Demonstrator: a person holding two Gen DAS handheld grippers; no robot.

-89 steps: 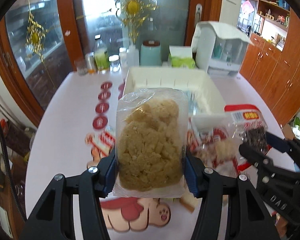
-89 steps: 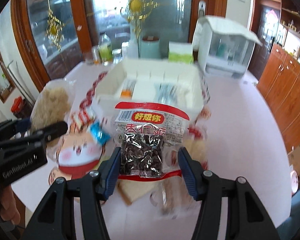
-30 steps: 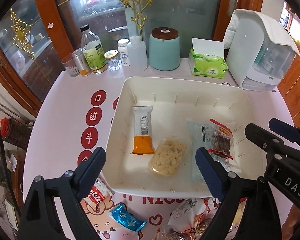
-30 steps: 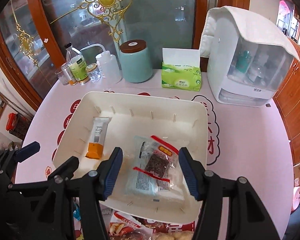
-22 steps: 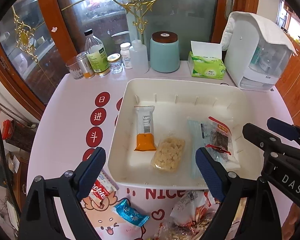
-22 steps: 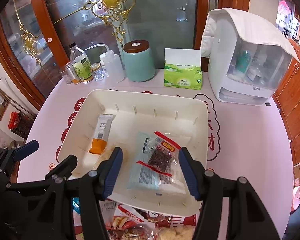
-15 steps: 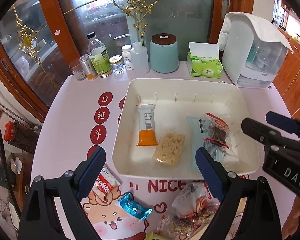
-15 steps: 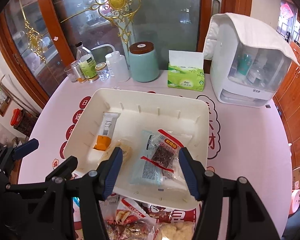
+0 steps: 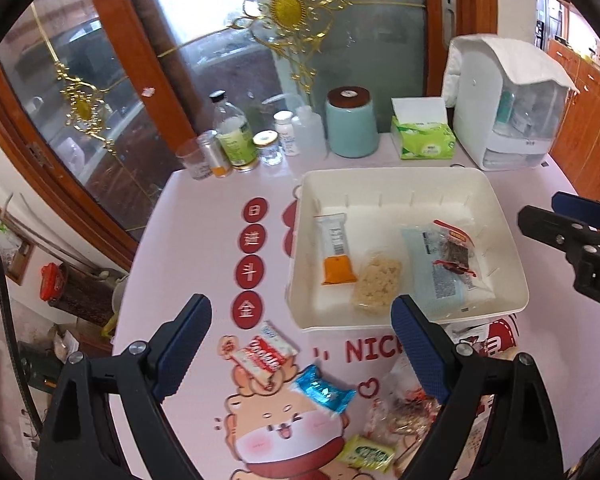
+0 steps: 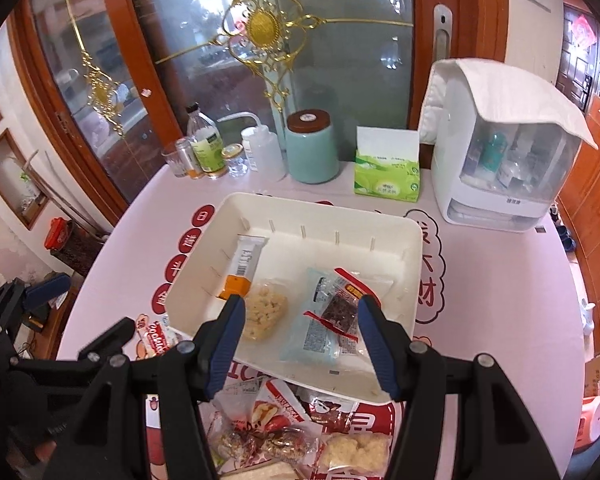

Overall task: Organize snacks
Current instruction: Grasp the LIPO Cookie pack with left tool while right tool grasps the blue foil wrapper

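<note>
Both tools gape wide, empty — orange-ended bar point(image 9: 335, 249) lies lengthwise in tray point(image 9: 396, 178), orange end nearest.

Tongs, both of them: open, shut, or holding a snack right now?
Left tongs: open, holding nothing, above the snacks lying loose on the table.
Right tongs: open, holding nothing, over the near edge of the white tray.
</note>
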